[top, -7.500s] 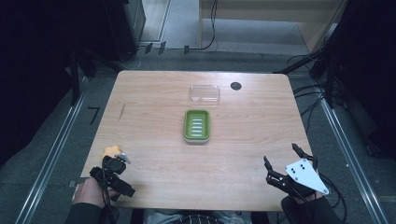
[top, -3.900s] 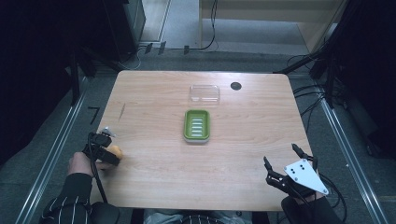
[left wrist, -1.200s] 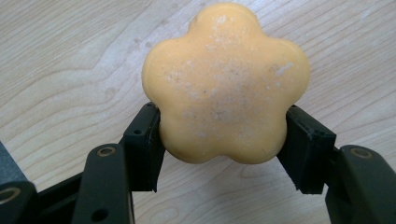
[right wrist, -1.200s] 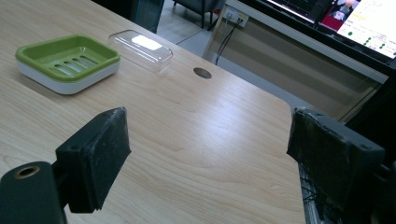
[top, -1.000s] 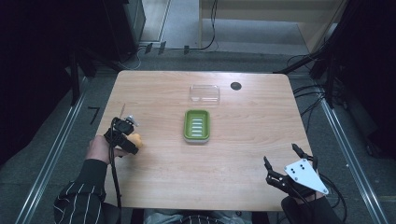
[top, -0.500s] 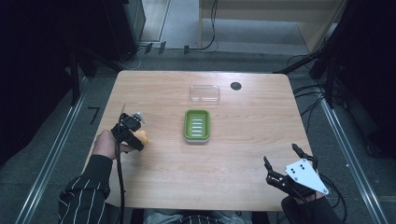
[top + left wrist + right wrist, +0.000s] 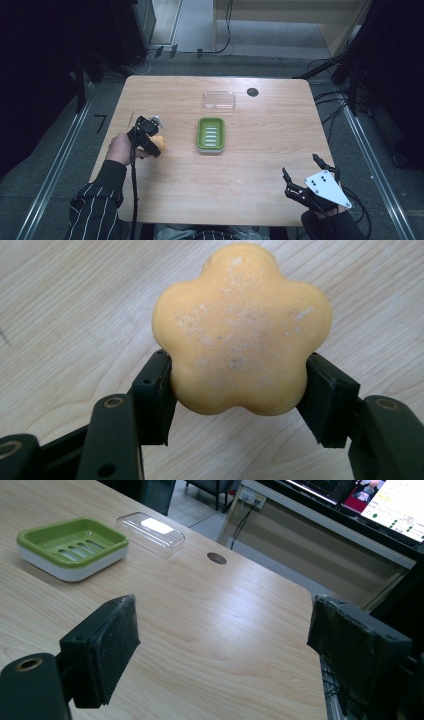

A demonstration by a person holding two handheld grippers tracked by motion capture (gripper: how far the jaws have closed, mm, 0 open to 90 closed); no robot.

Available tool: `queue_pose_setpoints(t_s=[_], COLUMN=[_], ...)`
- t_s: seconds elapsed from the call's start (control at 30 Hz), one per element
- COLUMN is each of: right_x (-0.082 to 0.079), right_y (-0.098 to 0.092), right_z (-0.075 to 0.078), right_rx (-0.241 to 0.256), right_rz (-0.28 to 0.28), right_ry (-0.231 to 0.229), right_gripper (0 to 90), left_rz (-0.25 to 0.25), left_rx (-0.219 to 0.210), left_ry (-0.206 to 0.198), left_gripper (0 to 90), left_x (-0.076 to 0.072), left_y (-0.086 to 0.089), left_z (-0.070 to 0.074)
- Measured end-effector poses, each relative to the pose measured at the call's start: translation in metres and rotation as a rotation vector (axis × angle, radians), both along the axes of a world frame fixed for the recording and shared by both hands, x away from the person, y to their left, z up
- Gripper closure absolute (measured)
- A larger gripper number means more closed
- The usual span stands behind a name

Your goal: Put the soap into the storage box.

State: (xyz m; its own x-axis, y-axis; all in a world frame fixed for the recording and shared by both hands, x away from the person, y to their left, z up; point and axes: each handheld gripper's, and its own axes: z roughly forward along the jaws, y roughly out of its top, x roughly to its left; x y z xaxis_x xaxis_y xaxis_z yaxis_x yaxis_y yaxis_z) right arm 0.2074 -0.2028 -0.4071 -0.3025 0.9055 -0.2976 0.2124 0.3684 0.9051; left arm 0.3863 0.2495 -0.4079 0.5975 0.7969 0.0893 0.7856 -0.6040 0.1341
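A flower-shaped orange soap (image 7: 242, 330) sits clamped between the two black jaws of my left gripper (image 7: 240, 390), held above the wooden table. In the high view the same left gripper (image 7: 150, 140) with the orange soap (image 7: 160, 143) hovers over the table's left side, left of the green soap dish (image 7: 211, 135). The dish holds nothing. My right gripper (image 7: 310, 176) rests open near the front right corner, with nothing between its pads (image 7: 105, 645). In the right gripper view the green soap dish (image 7: 72, 545) lies far off at upper left.
A clear plastic lid (image 7: 219, 100) lies behind the dish, also the clear lid (image 7: 150, 532) in the right gripper view. A dark round hole (image 7: 252, 92) marks the table (image 7: 250, 165) near its far edge. Cables run across the floor at the right.
My left gripper has carried the orange soap from the front left corner forward and rightward toward the green dish. The right gripper has stayed still.
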Motion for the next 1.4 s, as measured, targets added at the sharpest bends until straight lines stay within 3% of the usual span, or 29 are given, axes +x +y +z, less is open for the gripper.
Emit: queue_pose_setpoints(t_s=[0.43,1.13,1.4], right_x=[0.0,-0.001,0.0], right_y=[-0.001,0.0,-0.001], right_z=[0.0,0.0,0.0], right_rx=[0.0,-0.004,-0.002], right_rz=[-0.001,-0.002,-0.002], right_ry=[0.001,0.001,0.002], right_gripper=[13.3,13.3,13.3], left_rz=[-0.066,-0.149,-0.182], left_rx=[0.022,0.01,0.001], left_ry=[-0.005,-0.01,-0.032], left_gripper=[39.5,39.5,39.5], left_x=[0.012,0.025,0.03], left_y=[-0.024,-0.053,-0.069], left_z=[0.003,0.012,0.02])
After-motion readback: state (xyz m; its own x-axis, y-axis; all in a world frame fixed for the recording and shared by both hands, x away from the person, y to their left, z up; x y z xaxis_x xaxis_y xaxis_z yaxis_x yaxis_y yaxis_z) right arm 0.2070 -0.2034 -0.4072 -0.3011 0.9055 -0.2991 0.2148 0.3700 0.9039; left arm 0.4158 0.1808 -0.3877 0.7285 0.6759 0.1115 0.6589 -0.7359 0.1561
